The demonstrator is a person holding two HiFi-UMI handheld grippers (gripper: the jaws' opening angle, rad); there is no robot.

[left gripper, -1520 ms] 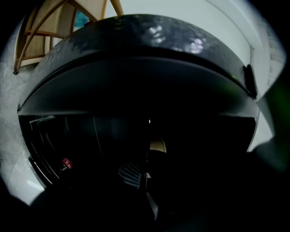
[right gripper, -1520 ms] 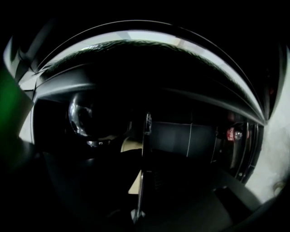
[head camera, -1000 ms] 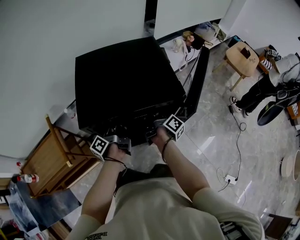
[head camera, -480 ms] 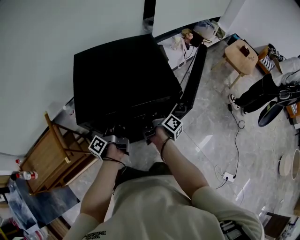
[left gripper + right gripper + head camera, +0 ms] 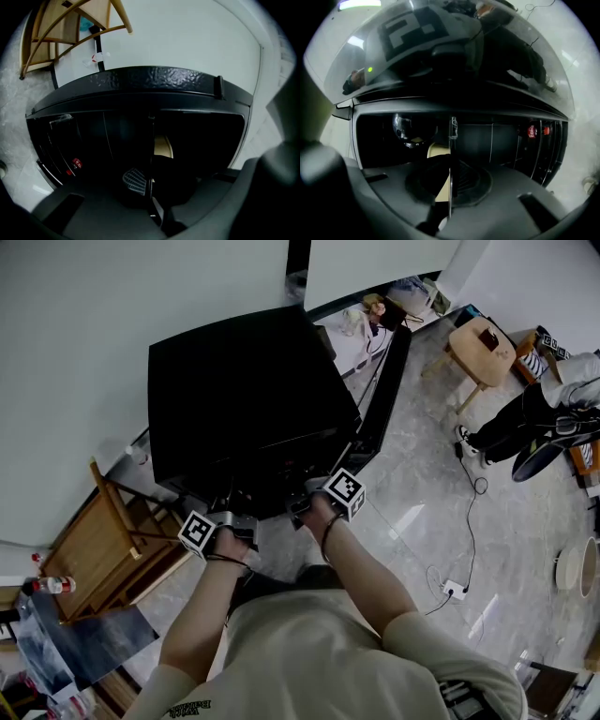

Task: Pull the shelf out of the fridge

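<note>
Black fridge centre frame on glossy grey floor, white wall upper left; left gripper and right gripper fingers seemingly pinch the thin shelf.

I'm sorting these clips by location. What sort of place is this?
Probably a room in a home or office: a black fridge with its door open, a wooden stool, and a power strip on the polished floor.
</note>
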